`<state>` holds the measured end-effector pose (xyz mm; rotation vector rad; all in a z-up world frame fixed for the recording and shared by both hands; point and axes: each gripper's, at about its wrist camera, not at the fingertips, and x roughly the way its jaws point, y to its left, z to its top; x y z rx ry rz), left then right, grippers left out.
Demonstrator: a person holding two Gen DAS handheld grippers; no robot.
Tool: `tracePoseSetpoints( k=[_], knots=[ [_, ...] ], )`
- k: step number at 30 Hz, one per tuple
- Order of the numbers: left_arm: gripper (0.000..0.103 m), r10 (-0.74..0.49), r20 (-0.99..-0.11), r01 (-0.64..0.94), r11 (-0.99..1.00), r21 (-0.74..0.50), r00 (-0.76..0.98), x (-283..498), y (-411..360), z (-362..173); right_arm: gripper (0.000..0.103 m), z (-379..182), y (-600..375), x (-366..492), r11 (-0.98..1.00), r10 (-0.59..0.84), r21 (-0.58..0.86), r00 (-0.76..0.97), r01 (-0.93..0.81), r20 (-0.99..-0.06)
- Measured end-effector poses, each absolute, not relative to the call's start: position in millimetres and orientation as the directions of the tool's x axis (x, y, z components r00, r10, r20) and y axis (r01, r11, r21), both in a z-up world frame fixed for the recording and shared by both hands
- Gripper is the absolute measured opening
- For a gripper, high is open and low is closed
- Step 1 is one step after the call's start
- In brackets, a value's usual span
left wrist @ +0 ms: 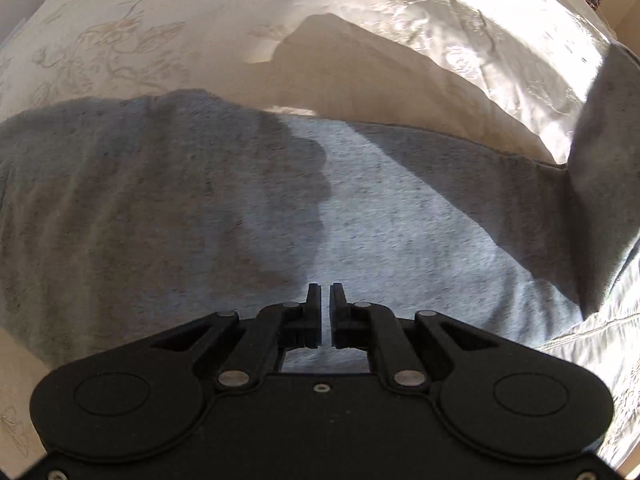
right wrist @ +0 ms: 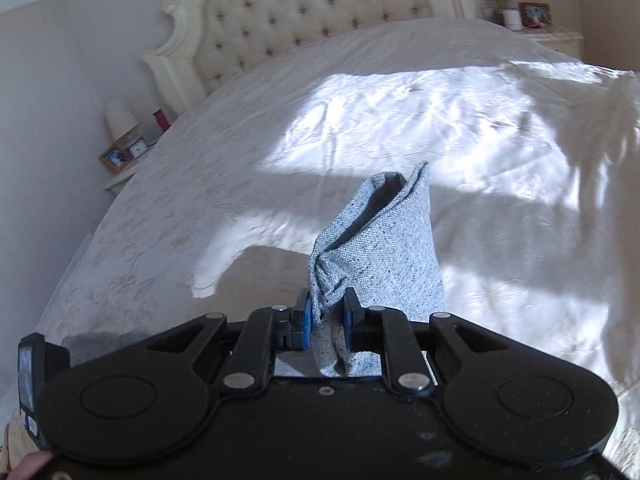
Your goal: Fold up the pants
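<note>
Grey heathered pants (left wrist: 248, 208) lie spread across the cream bedspread (left wrist: 160, 40), filling the middle of the left wrist view. One part of them rises up at the right edge (left wrist: 604, 152). My left gripper (left wrist: 325, 294) hovers just above the flat fabric, jaws nearly together with a thin gap and nothing between them. My right gripper (right wrist: 327, 300) is shut on a bunched end of the pants (right wrist: 380, 248), which stands up above its fingers, lifted over the bed.
The bedspread (right wrist: 400, 128) is sunlit with hard shadows. A tufted headboard (right wrist: 304, 12) stands at the far end. A nightstand with a lamp and frames (right wrist: 120, 148) is at the left, another (right wrist: 528, 16) at the far right.
</note>
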<state>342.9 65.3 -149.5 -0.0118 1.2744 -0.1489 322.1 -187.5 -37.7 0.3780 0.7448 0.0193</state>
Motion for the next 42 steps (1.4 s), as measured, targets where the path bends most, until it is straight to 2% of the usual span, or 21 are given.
tracePoseSetpoints(
  k=[6,10,12,20,25,27,30,32,33,38,42],
  knots=[
    [0.012,-0.088,-0.958,0.059,0.995,-0.075,0.273,337,124,-150,0.017,-83,-65,340,0.933,0.296,0.36,0.626,-0.027,-0.721],
    [0.012,-0.084,-0.958,0.053,0.996,-0.072,0.274,339,146,-149,0.019,-121,-15,342,0.953,0.285,0.294,0.551,-0.074,-0.784],
    [0.012,-0.089,-0.956,0.059,0.995,-0.076,0.28,341,150,-146,0.022,-133,-8,338,0.946,0.309,0.315,0.511,-0.079,-0.802],
    [0.012,-0.141,-0.944,0.112,0.987,-0.112,0.299,361,134,-136,0.019,-124,2,327,0.913,0.4,0.386,0.497,-0.136,-0.771],
    [0.012,-0.213,-0.931,0.157,0.972,-0.173,0.297,377,113,-126,0.02,-107,-18,315,0.922,0.362,0.378,0.54,-0.086,-0.76],
    [0.015,-0.253,-0.927,0.168,0.963,-0.213,0.276,383,99,-127,0.021,-98,-35,305,0.931,0.326,0.363,0.56,-0.049,-0.762],
    [0.027,-0.332,-0.905,0.204,0.937,-0.283,0.267,384,83,-130,0.024,-87,-64,291,0.938,0.275,0.347,0.58,0.015,-0.767],
    [0.038,-0.343,-0.901,0.229,0.93,-0.286,0.266,386,72,-136,0.026,-83,-84,282,0.938,0.249,0.343,0.585,0.054,-0.772],
    [0.049,-0.326,-0.908,0.229,0.935,-0.269,0.264,387,66,-141,0.026,-83,-93,279,0.935,0.242,0.346,0.587,0.07,-0.772],
    [0.052,-0.26,-0.944,0.229,0.95,-0.212,0.205,398,49,-175,0.026,-87,-126,269,0.927,0.22,0.353,0.583,0.123,-0.782],
    [0.057,-0.274,-0.94,0.174,0.955,-0.241,0.2,401,46,-180,0.026,-89,-143,261,0.916,0.225,0.373,0.585,0.144,-0.779]
  ],
)
